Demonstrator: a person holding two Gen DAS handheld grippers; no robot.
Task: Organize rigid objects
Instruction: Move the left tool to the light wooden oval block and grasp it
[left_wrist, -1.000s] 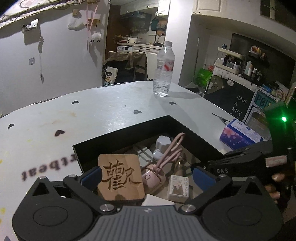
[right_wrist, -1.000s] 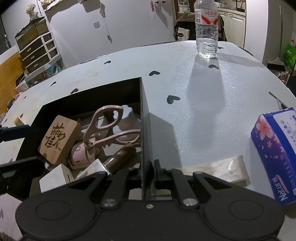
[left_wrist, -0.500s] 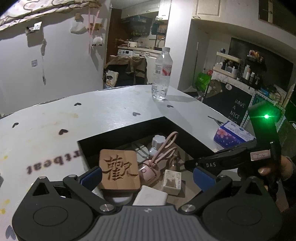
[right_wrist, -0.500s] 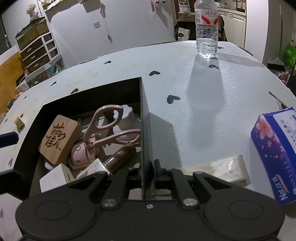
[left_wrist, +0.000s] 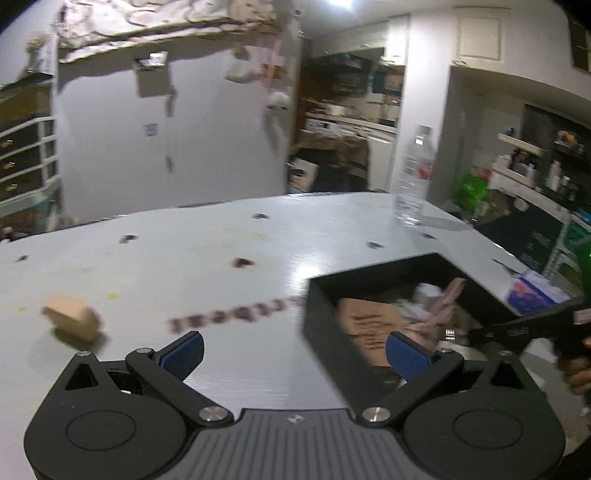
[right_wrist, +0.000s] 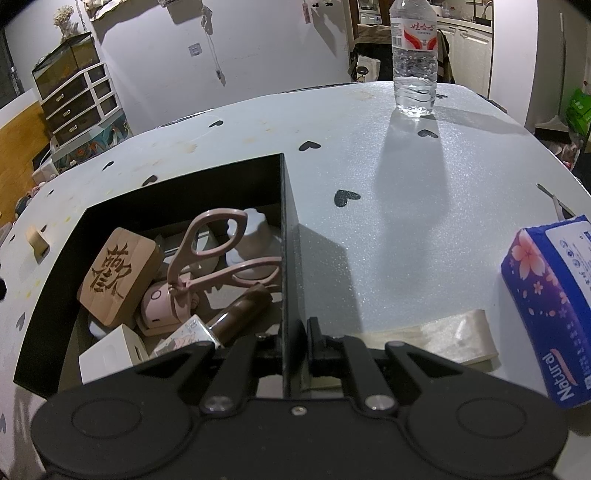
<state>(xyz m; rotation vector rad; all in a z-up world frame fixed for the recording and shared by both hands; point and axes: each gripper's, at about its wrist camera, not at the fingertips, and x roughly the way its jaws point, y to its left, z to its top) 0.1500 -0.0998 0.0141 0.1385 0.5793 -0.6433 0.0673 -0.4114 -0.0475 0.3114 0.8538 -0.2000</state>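
Left tool (left_wrist: 293, 349) wide, empty; small wooden block (left_wrist: 72, 318) lying on counter (left_wrist: 229, 258) at lower left of frame, nearer this tool; right tool (right_wrist: 295, 338) clamped on black box (right_wrist: 282, 229) wall.

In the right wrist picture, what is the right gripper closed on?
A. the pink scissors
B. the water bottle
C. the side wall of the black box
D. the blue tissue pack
C: the right gripper has its jaws pinched on the thin side wall of the black box; the water bottle, pink scissors and tissue pack lie apart from it.
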